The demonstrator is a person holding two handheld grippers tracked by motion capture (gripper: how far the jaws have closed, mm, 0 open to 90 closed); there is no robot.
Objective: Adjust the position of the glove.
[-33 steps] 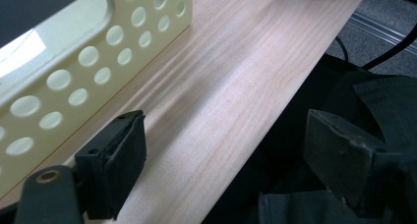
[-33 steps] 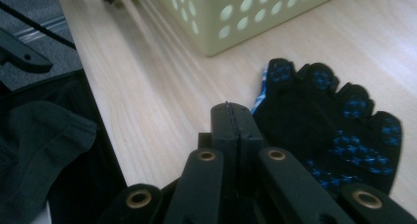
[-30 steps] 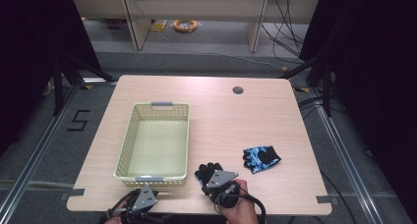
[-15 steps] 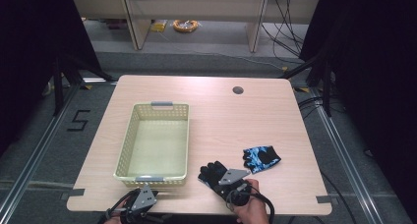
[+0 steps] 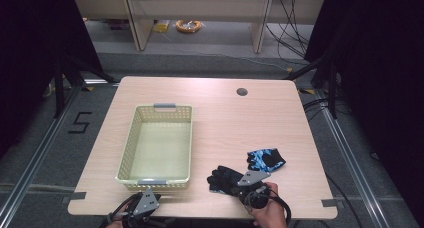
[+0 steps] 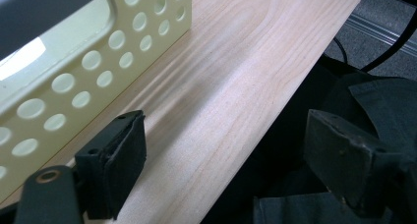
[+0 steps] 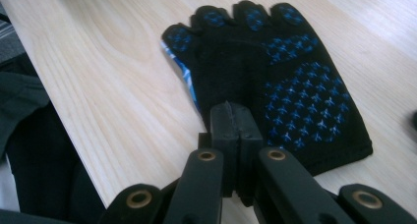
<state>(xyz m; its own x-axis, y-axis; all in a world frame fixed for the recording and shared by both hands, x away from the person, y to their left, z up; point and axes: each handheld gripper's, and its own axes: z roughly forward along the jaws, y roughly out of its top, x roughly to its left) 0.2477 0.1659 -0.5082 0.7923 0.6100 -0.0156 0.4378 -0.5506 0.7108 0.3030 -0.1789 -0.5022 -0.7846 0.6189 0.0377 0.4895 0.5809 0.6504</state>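
A black glove [image 5: 223, 178] with blue grip dots lies flat, palm up, near the table's front edge. A second glove [image 5: 265, 159], blue-patterned with a black cuff, lies just to its right. My right gripper [image 5: 239, 186] is over the black glove's cuff end. In the right gripper view its jaws are shut [image 7: 235, 121], pads pressed together just above the black glove [image 7: 295, 86]; no fabric shows between them. My left gripper [image 5: 145, 202] sits at the front edge below the basket [image 5: 131, 143]. It is open [image 6: 226, 140], with only bare table [image 6: 221, 62] between the jaws.
The pale yellow perforated basket [image 6: 98, 71] is empty and stands left of centre. A round cable hole [image 5: 242, 92] is at the table's back right. The table's front edge runs right under both hands. Shelving with a coiled orange cable [image 5: 188, 25] stands behind the table.
My right gripper has slid to the right along the front edge, from the black glove's middle to its cuff end. The black glove has barely shifted. The left gripper has stayed put.
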